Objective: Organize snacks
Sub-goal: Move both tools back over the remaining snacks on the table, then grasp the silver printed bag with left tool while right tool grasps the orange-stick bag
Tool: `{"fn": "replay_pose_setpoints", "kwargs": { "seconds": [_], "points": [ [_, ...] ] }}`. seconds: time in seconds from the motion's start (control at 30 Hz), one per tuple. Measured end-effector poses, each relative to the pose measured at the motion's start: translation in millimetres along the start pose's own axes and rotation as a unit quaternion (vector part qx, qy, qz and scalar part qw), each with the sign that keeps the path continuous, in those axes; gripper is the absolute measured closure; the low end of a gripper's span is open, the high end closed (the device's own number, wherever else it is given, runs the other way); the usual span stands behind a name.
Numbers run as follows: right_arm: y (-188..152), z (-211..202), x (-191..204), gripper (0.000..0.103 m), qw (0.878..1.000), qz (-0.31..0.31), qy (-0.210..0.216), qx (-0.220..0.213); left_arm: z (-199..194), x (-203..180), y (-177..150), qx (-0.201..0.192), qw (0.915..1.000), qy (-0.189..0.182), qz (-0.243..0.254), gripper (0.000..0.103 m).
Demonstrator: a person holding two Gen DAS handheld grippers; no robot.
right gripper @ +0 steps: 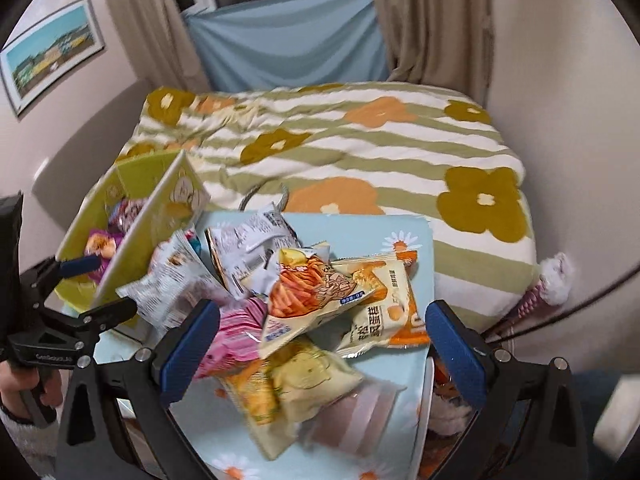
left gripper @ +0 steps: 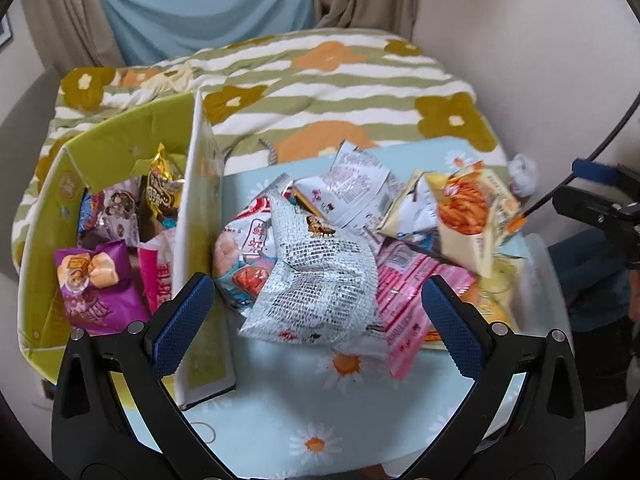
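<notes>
Your left gripper (left gripper: 316, 312) hangs wide open over the snack pile, its blue pads either side of the silver packet (left gripper: 316, 280) and clamping nothing. Your right gripper (right gripper: 320, 344) is spread just as wide above the cream packet printed with orange sticks (right gripper: 316, 292), also empty.

The snacks lie heaped on a counter (left gripper: 280, 436) covered in pale blue cloth printed with daisies. In the heap you can see a pink striped packet (left gripper: 412, 300) under the silver one, a white packet (left gripper: 356, 184) behind it, and a yellow packet (right gripper: 304, 380) nearest your right gripper. At the counter's left edge stands a green box (left gripper: 44, 216) with a tall white flap (left gripper: 196, 216) up on its right side; inside it already sit a purple packet (left gripper: 96, 288), a gold packet (left gripper: 160, 188) and a few more.

Directly behind the counter is a bed under a quilt (right gripper: 360, 148) striped green and white with orange and olive flowers. Beyond it, beige curtains (right gripper: 432, 20) frame a blue cloth (right gripper: 288, 44) hung across the window. A framed picture (right gripper: 52, 52) hangs on the left wall.
</notes>
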State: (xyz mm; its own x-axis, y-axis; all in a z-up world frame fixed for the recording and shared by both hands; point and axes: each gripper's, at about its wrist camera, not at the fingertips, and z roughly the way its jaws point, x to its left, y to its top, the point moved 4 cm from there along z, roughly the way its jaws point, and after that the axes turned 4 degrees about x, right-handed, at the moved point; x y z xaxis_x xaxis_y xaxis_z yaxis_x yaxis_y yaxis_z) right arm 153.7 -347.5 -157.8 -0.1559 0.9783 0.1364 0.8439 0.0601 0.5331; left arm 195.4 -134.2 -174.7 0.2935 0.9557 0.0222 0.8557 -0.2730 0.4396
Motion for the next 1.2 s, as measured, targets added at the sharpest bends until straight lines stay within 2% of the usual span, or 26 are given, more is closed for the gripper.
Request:
{"fn": "replay_pose_setpoints", "kwargs": {
  "seconds": [0.33, 0.37, 0.43, 0.5, 0.7, 1.2],
  "points": [
    [11.6, 65.5, -4.4, 0.000, 0.996, -0.049, 0.047, 0.053, 51.7, -7.5, -1.2, 0.059, 0.9967, 0.049, 0.025, 0.004],
    [11.8, 70.3, -3.0, 0.000, 0.996, -0.055, 0.048, 0.058, 54.2, -7.8, -0.9, 0.062, 0.9964, 0.051, 0.025, 0.006],
    [11.9, 80.5, -0.7, 0.000, 0.994, -0.068, 0.048, 0.068, 59.4, -8.5, 0.8, 0.067, 0.9958, 0.057, 0.026, 0.015],
    [12.5, 89.0, 0.8, 0.000, 0.993, -0.078, 0.049, 0.075, 64.3, -8.6, 1.4, 0.074, 0.9954, 0.056, 0.024, 0.017],
    [12.9, 110.2, 4.0, 0.000, 0.989, -0.100, 0.052, 0.099, 66.0, -9.0, 1.5, 0.073, 0.9953, 0.056, 0.030, 0.030],
    [16.3, 135.9, 21.4, 0.001, 0.976, -0.158, 0.057, 0.136, 49.6, -6.3, -2.1, 0.066, 0.9955, 0.064, 0.026, 0.031]
  ]
}}
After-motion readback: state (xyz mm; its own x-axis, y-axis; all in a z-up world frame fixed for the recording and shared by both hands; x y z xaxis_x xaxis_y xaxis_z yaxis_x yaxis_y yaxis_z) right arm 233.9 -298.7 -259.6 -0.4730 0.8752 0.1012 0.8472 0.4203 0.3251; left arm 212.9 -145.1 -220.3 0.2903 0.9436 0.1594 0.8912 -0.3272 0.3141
